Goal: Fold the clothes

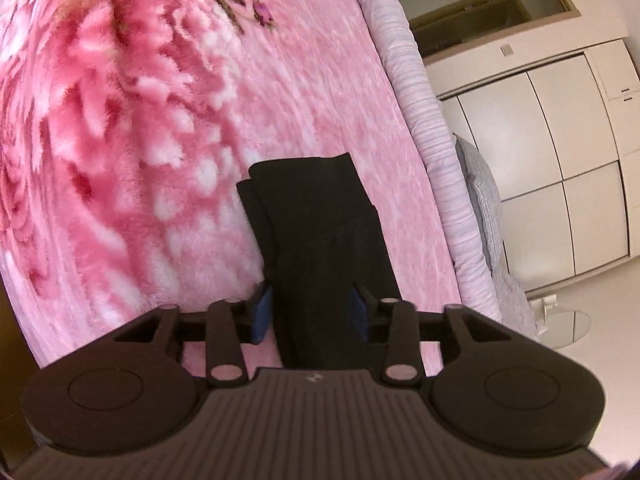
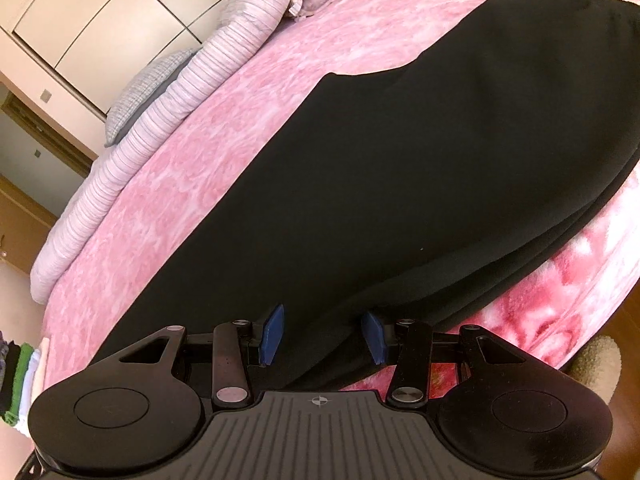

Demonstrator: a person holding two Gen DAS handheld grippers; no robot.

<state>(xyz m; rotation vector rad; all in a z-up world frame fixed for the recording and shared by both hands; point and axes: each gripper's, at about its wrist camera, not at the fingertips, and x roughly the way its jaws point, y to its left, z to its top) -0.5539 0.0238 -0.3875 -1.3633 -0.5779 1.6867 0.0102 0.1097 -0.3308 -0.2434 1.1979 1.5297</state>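
A black garment point(image 1: 308, 208) lies folded into a long strip on the pink flowered blanket point(image 1: 120, 120). In the left wrist view its near end rises between the blue pads point(image 1: 262, 316), and my left gripper point(image 1: 310, 314) is shut on that fabric. In the right wrist view the same black garment point(image 2: 400, 160) spreads wide and flat across the blanket point(image 2: 280, 60). My right gripper point(image 2: 323, 336) stands open at its near edge. Cloth lies between its spread fingers, and the pads point(image 2: 272, 334) do not press on it.
A rolled lilac quilt point(image 1: 420, 100) and a grey checked pillow point(image 1: 484, 200) line the bed's far edge. White wardrobe doors point(image 1: 560, 140) stand beyond. A pile of folded clothes point(image 2: 20, 376) sits at the lower left. A tan plush thing point(image 2: 596, 364) is at the lower right.
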